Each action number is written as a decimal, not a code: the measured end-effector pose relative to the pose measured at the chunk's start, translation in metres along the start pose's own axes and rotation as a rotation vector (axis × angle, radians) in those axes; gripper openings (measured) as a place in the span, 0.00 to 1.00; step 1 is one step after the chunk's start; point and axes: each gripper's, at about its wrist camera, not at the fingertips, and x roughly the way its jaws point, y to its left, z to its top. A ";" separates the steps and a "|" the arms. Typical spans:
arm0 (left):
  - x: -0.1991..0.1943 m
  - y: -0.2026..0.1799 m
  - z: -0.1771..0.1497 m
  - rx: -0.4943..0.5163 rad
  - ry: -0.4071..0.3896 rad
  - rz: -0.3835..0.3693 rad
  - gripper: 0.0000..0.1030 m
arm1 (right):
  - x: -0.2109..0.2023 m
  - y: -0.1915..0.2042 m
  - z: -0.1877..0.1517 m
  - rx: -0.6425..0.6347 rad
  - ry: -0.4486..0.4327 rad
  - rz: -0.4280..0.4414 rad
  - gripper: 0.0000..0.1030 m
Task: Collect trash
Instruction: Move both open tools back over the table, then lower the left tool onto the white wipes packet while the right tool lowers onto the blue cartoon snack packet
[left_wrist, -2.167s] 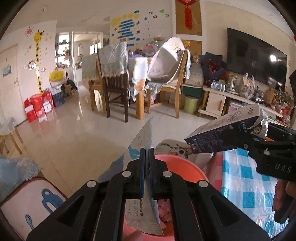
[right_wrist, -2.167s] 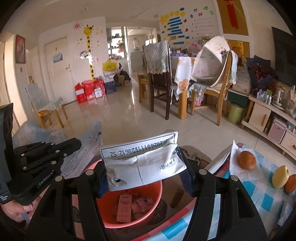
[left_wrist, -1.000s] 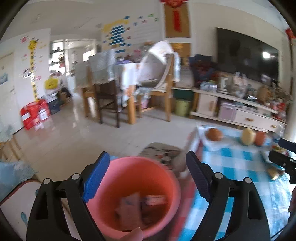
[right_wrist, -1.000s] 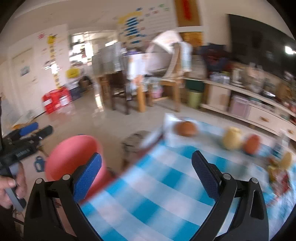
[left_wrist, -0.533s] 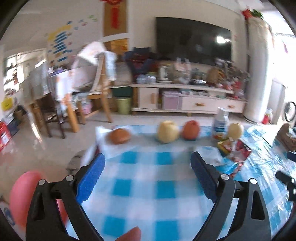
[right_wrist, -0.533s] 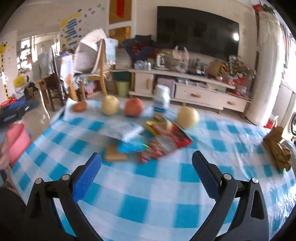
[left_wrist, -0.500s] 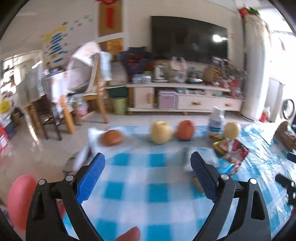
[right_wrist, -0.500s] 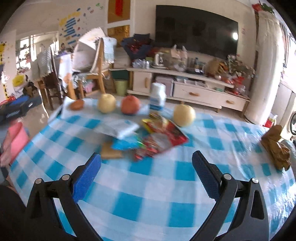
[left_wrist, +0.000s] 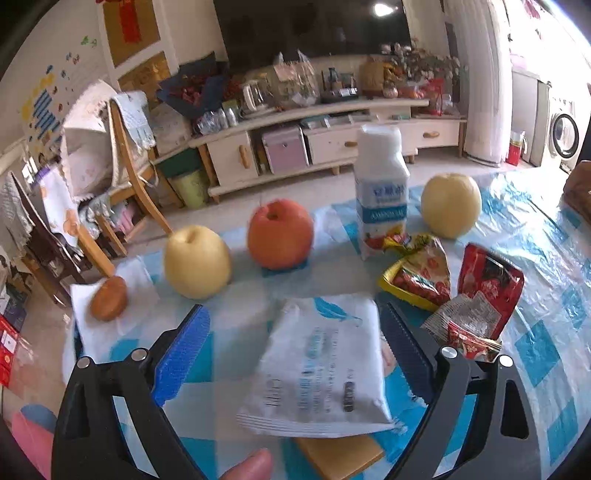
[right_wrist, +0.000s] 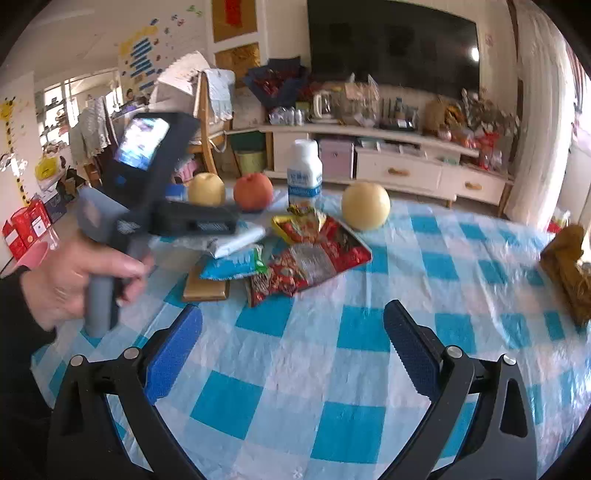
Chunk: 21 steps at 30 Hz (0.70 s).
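Left gripper jaws wide apart, having just opened a bit further, straddling a white pouch lying flat on the blue-checked tablecloth; pads not pressing it, nothing gripped. A tan flat packet pokes out from under the pouch's near edge. Right of it, red snack wrappers and a yellow-edged wrapper. Behind: yellow pear, red-orange apple, white bottle, second pear, brown bun on white paper. Right gripper also spread wide, empty, over bare tablecloth, well short of the trash pile. Person's left hand grips the other tool's handle.
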 end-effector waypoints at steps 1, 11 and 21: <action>0.004 -0.002 -0.004 -0.005 0.017 -0.002 0.90 | -0.002 0.001 0.001 -0.006 -0.006 -0.002 0.96; 0.030 -0.006 -0.016 -0.014 0.090 -0.059 0.90 | 0.017 -0.005 0.008 0.021 0.042 0.009 0.96; 0.035 0.013 -0.022 -0.040 0.073 -0.088 0.57 | 0.082 0.000 0.031 -0.061 0.068 -0.002 0.96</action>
